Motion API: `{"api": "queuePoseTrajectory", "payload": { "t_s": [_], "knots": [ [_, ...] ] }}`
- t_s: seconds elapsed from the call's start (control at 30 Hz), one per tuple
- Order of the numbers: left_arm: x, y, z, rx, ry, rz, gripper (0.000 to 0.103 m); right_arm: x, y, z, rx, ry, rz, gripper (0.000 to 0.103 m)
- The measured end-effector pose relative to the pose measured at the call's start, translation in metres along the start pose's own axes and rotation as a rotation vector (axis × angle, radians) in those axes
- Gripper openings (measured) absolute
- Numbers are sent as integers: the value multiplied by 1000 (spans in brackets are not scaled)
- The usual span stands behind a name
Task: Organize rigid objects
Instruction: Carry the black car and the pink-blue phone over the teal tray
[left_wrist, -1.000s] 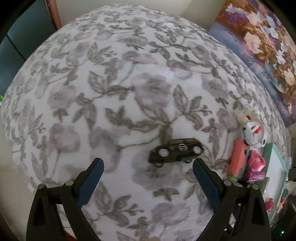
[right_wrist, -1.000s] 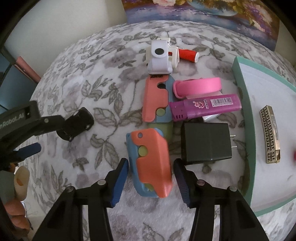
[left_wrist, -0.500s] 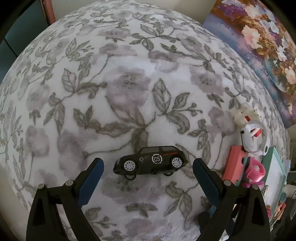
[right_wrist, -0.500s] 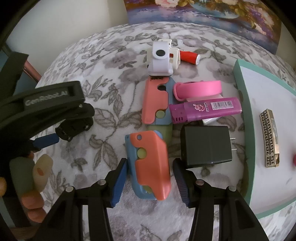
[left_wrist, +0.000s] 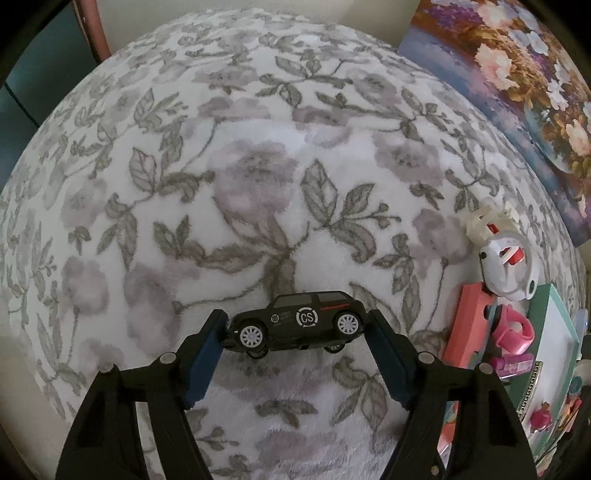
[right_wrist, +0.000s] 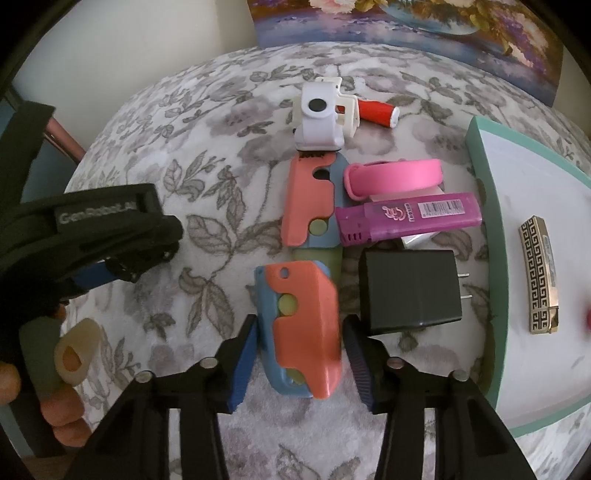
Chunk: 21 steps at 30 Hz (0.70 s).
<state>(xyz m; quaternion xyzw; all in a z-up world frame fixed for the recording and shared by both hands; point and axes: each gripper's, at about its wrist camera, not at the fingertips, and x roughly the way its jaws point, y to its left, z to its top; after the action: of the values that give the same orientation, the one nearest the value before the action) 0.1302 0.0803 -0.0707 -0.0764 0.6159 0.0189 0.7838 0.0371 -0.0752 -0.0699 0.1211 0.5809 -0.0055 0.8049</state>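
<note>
The black toy car (left_wrist: 295, 326) is bracketed lengthwise by the left gripper (left_wrist: 297, 332), whose half-spread fingers have just been closing onto its ends, contact uncertain.

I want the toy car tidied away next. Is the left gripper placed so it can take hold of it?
Probably yes. The left gripper has the toy car lengthwise between its jaws, which have just been closing onto its two ends. Only floral cloth lies around it, and the nearest clutter sits well to the right.
</note>
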Motion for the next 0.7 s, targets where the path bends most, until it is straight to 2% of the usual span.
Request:
{"api": "queuePoseTrajectory", "payload": {
  "t_s": [0.33,0.7],
  "knots": [
    [-50,-1,-1,3,-114,-7,77,-13,-11,-2,46,1,61,45],
    [-106,-5,-7,18,-255,-17,77,-54,-24,2,89,-79,152,45]
  ]
}}
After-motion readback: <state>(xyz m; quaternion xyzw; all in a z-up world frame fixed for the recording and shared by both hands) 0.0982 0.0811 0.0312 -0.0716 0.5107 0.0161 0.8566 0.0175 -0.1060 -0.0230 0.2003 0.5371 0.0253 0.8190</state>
